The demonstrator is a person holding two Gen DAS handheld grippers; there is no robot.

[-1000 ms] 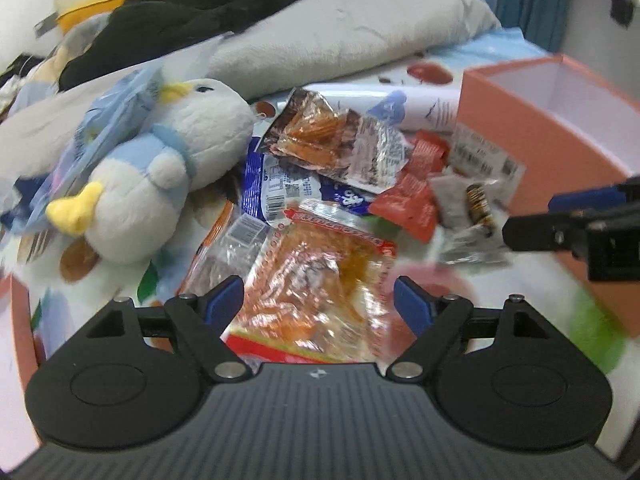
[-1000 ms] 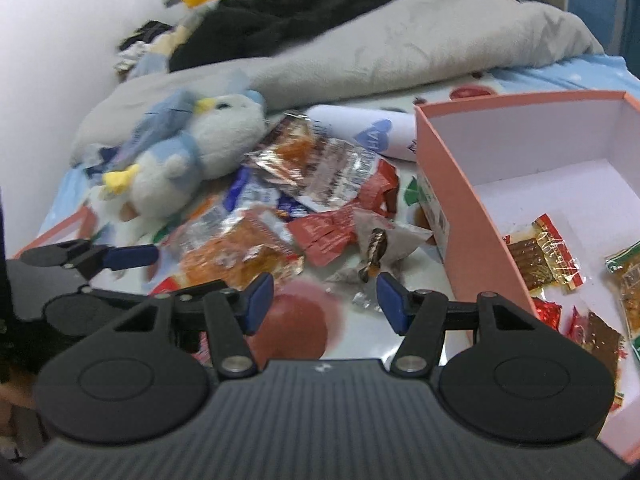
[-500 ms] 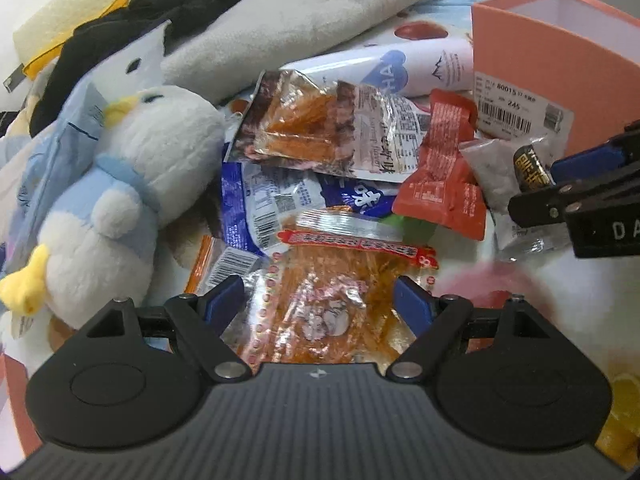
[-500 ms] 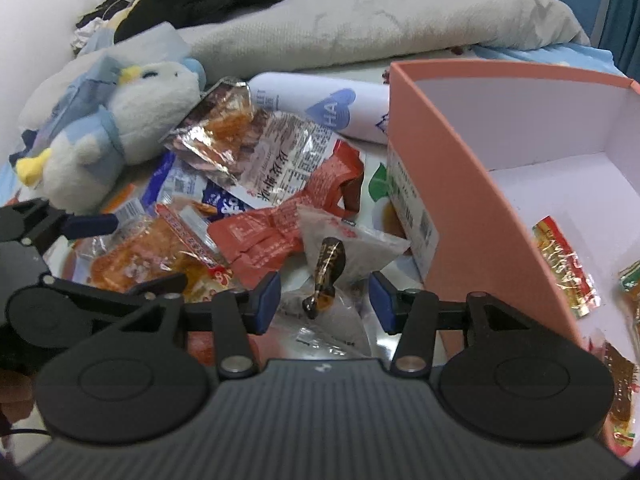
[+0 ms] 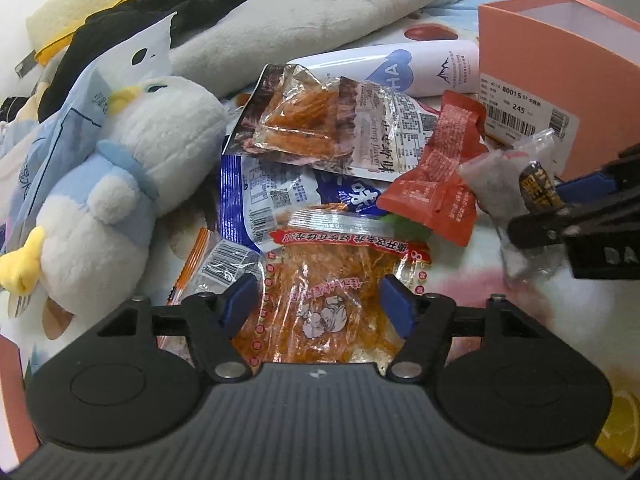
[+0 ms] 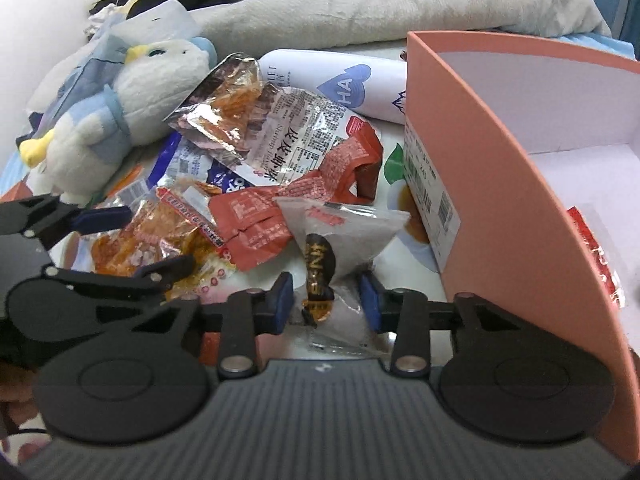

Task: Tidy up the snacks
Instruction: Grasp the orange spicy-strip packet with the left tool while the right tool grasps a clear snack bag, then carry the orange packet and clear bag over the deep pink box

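Bed surface (image 5: pixel 500 292) cluttered, snack pile mid-frame, pink box (image 6: pixel 500 184) at right. Right tongs (image 6: pixel 326 306) angled down, jaws just closing around grey packet (image 6: pixel 344 232), not yet clamped. Left tongs (image 5: pixel 318 304) apart, closing astride orange packet (image 5: pixel 320 292). Advice: grip packet body, not loose film.

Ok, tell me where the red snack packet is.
The red snack packet lies mid-pile in both wrist views, under the shrimp snack bag, left of the pink box, beside the grey packet.
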